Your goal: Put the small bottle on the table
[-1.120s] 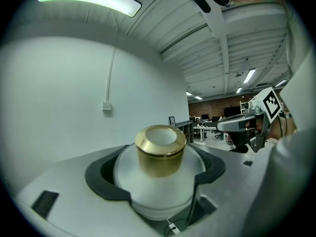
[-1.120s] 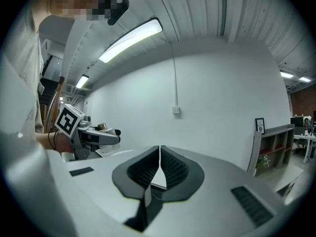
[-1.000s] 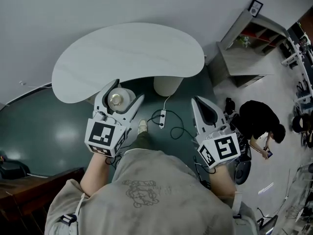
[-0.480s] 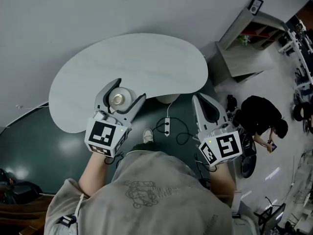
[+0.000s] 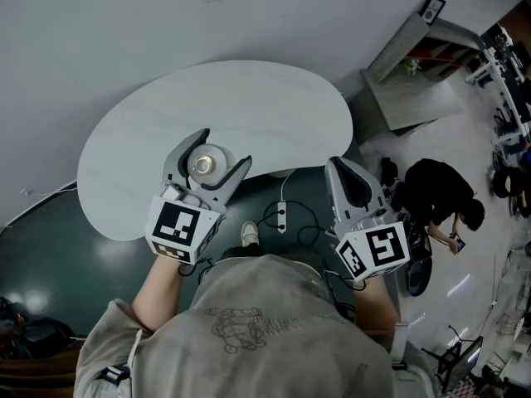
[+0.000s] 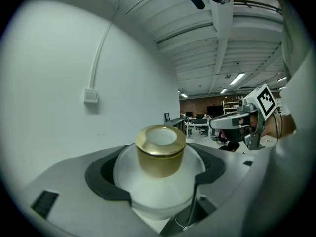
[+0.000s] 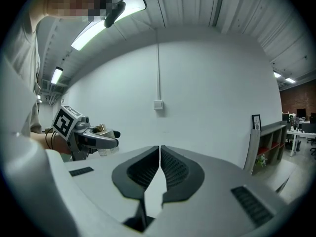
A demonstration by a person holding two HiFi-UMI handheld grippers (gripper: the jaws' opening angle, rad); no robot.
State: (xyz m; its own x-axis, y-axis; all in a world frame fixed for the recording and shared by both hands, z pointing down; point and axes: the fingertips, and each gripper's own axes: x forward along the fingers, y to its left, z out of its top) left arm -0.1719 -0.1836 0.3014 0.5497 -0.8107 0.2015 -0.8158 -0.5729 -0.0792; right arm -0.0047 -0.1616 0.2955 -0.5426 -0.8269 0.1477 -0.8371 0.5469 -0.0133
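Observation:
A small frosted white bottle (image 6: 159,181) with a gold cap (image 6: 160,149) stands upright between the jaws of my left gripper (image 5: 207,160), which is shut on it. In the head view the small bottle (image 5: 205,162) hangs over the near edge of the white kidney-shaped table (image 5: 249,106). My right gripper (image 5: 348,181) is shut with nothing in it, held off the table's right side above the floor. From the right gripper view, its jaws meet with no gap (image 7: 159,154), and the left gripper (image 7: 91,137) shows at the left with the bottle.
The table's round pedestal base (image 5: 282,166) and a power strip with cable (image 5: 283,215) sit on the dark green floor under the table's near edge. A grey shelf unit (image 5: 415,65) stands at the right. A person in black (image 5: 440,201) crouches on the floor at the right.
The view has shifted so the table lies nearer. My left gripper with the bottle now hangs over the table's near edge rather than in front of it. The right gripper has held its place.

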